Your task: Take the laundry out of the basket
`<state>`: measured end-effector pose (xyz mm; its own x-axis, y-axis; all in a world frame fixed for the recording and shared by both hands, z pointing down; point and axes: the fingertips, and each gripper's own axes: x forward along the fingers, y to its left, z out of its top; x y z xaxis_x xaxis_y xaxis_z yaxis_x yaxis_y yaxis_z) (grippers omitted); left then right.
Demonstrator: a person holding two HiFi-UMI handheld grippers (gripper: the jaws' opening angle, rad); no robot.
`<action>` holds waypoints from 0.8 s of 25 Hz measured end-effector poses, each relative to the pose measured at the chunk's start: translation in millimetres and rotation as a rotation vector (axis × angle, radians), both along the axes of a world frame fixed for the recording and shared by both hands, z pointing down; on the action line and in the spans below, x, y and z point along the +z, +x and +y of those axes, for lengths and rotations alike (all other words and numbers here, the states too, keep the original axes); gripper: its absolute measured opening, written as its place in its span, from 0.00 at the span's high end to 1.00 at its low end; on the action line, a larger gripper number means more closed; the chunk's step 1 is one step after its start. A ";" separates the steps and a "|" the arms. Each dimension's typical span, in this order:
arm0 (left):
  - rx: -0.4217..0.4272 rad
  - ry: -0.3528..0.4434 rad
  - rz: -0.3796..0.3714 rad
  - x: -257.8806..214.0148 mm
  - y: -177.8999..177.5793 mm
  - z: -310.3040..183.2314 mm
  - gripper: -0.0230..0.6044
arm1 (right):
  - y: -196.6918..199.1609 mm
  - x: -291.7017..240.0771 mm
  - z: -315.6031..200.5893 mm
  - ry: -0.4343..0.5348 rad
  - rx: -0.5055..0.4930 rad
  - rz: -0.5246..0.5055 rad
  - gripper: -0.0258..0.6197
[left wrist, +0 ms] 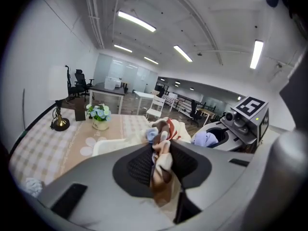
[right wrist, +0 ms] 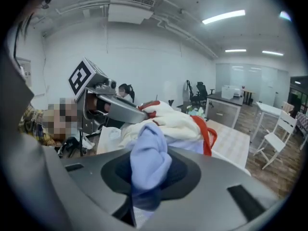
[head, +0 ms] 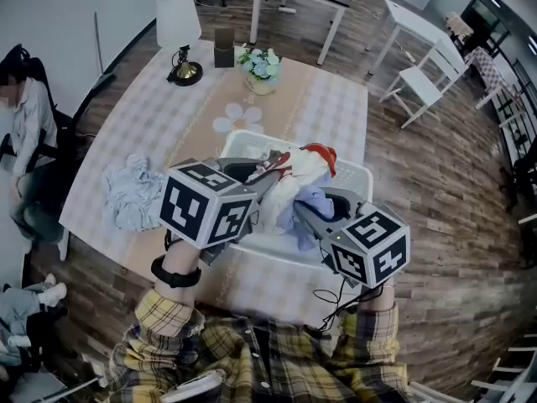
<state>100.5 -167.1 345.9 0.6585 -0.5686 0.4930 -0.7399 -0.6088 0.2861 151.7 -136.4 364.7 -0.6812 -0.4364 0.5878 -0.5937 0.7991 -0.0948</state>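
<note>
1. The laundry (head: 289,187) is a bunched mass of cream, red-edged and pale blue cloth. It sits in and above the white basket (head: 359,173) at the near edge of the table (head: 336,107). Whether its lowest folds are clear of the rim is hidden.
2. The left gripper (left wrist: 161,163) is clamped on a cream-and-brown fold, with the cloth pinched between its pads.
3. The right gripper (right wrist: 146,170) is clamped on a pale blue fold of the same heap, just to the right of the left one.
4. Left of the basket, a crumpled light garment (head: 134,193) lies on the checked tabletop, apparently already taken out.
5. The task looks partly done: the gripped bundle has yet to be carried clear and set down. Whether more lies beneath it cannot be seen.
6. On the far side stand a lamp (head: 179,32) and a flower pot (head: 260,67). A person (head: 25,116) sits at the far left.
</note>
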 end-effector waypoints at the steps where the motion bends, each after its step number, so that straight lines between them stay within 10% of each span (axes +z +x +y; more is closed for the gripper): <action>1: -0.007 0.025 0.011 -10.7 -9.3 1.9 0.79 | -8.7 -10.3 0.9 0.026 0.002 -0.013 0.78; 20: -0.138 0.182 0.068 -81.9 -296.1 -6.3 0.79 | -295.3 -72.5 -18.9 0.163 -0.068 -0.114 0.78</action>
